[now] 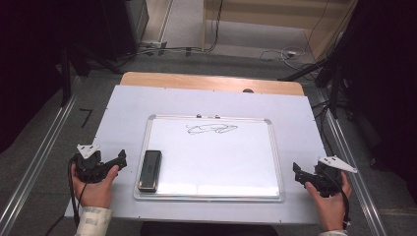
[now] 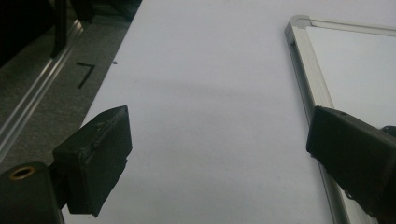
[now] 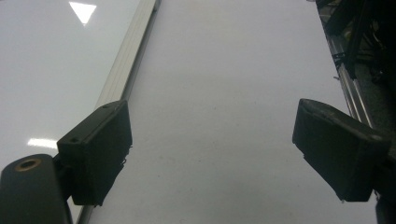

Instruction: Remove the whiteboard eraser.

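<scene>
Black eraser on whiteboard | left tongs empty, wide | right tongs empty, wide

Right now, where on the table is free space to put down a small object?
The white table cover is bare left of the whiteboard frame, ahead of the left gripper, and right of it, ahead of the right gripper. The board's middle is bare too. Its left edge holds the eraser; the scribble sits near its top.

A black eraser lies flat on the whiteboard's left edge.
</scene>
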